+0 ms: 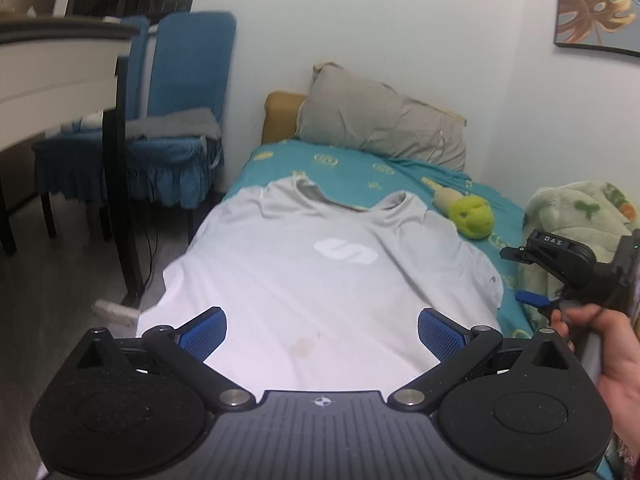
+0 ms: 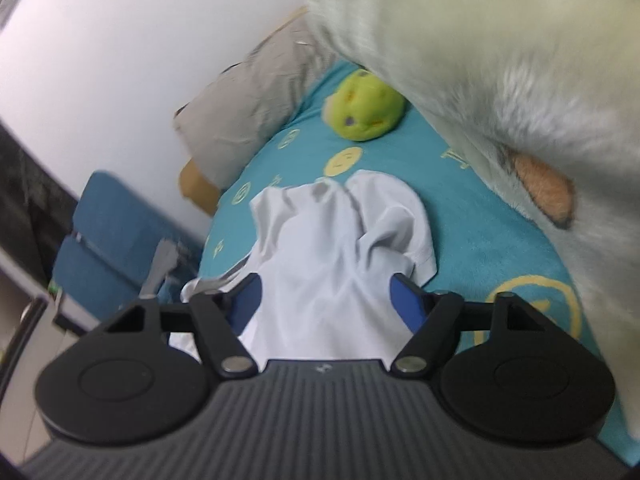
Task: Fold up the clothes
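Observation:
A light grey T-shirt [image 1: 320, 272] with a white logo lies spread flat on the teal bedsheet [image 1: 352, 164], collar toward the pillow. My left gripper [image 1: 322, 330] hovers over its hem, open, nothing between the blue pads [image 1: 202, 332]. My right gripper [image 1: 528, 276], held in a hand, shows at the bed's right edge beside the shirt's sleeve. In the right wrist view the right gripper [image 2: 326, 300] is open above the T-shirt [image 2: 340, 248], seen from the sleeve side, with no cloth between its fingers.
A grey pillow [image 1: 380, 120] leans at the headboard. A green plush toy [image 1: 470, 210] lies right of the collar. A fluffy pale blanket [image 2: 500, 80] is heaped on the bed's right. Blue-covered chairs [image 1: 180, 120] and a table [image 1: 60, 64] stand left.

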`<state>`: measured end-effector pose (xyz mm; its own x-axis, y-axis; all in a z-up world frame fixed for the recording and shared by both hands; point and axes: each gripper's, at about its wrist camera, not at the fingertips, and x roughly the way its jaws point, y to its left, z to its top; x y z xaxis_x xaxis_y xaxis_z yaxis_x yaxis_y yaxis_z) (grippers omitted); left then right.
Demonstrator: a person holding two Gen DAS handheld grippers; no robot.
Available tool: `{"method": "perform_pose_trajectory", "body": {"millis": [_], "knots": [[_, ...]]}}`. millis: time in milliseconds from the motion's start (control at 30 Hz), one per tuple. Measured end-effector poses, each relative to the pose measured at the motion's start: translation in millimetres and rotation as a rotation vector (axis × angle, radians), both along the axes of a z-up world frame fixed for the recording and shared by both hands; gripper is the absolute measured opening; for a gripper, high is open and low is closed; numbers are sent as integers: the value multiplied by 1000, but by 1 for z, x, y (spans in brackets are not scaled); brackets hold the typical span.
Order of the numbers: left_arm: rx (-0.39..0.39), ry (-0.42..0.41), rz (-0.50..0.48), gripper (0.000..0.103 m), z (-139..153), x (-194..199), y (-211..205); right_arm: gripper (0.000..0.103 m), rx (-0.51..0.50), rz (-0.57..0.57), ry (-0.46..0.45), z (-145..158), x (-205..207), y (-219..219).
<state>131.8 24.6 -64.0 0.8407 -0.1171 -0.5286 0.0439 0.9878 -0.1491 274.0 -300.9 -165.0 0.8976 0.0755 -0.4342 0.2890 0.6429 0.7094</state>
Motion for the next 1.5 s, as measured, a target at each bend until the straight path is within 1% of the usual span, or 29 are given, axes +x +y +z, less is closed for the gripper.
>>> {"method": "perform_pose_trajectory", "body": {"millis": [100, 200, 267, 333, 433, 467, 500, 533, 567, 600, 667, 800, 900, 933, 1000, 1067, 1133, 1233, 1300, 1333, 1400, 1433, 1467, 1500], "knots": [[-13, 20, 9, 103, -11, 14, 3, 69, -12, -98, 35, -15, 17, -7], [-34, 34, 18, 103, -20, 29, 7, 69, -87, -190, 46, -27, 30, -11], [-45, 38, 17, 103, -26, 38, 8, 68, -97, -242, 69, -36, 40, -17], [-53, 38, 12, 103, -30, 45, 7, 63, -75, -270, 83, -47, 52, -23], [-61, 46, 0, 103, -37, 53, 6, 58, -111, -248, 70, -56, 66, -24], [-67, 52, -5, 103, -39, 54, 5, 49, -122, -217, 67, -55, 71, -23], [-71, 57, -12, 103, -41, 56, 3, 35, -135, -184, 77, -54, 76, -21], [-76, 63, -19, 103, -43, 58, 2, 30, -148, -152, 87, -52, 81, -19], [-81, 68, -26, 103, -44, 59, 1, 18, -162, -119, 98, -51, 86, -17], [-78, 69, -31, 103, -45, 61, -1, 8, -187, -121, 106, -48, 87, -15], [-62, 65, -34, 103, -46, 61, -3, 6, -241, -127, 122, -42, 89, -11], [-59, 55, -30, 103, -43, 60, -2, 5, -458, -197, 112, -11, 83, -2], [-63, 43, -24, 103, -40, 57, 0, 5, -676, -264, 121, 14, 79, 5], [-61, 39, -23, 103, -39, 57, 0, 5, -721, -271, 136, 18, 80, 6], [-52, 31, -23, 103, -37, 56, 1, 5, -776, -266, 174, 19, 83, 8], [-42, 22, -24, 103, -36, 55, 2, 5, -860, -252, 185, 18, 86, 21], [-32, 14, -25, 103, -34, 53, 2, 6, -939, -207, 131, 26, 84, 44], [-18, 2, -21, 103, -32, 52, 4, 6, -1025, -54, 7, 40, 85, 97], [-10, -1, -4, 103, -30, 53, 7, 6, -1061, 82, -71, 41, 82, 140], [-6, -3, 5, 103, -30, 53, 8, 6, -1059, 154, -94, 39, 80, 157], [1, -8, 19, 103, -29, 53, 10, 7, -1047, 310, -101, 30, 81, 186], [3, -11, 22, 103, -28, 53, 11, 8, -1030, 381, -96, 25, 81, 194], [5, -14, 26, 103, -27, 53, 12, 8, -998, 449, -72, 21, 86, 198], [8, -16, 30, 103, -26, 52, 13, 22, -942, 493, -39, 18, 92, 196]]}}
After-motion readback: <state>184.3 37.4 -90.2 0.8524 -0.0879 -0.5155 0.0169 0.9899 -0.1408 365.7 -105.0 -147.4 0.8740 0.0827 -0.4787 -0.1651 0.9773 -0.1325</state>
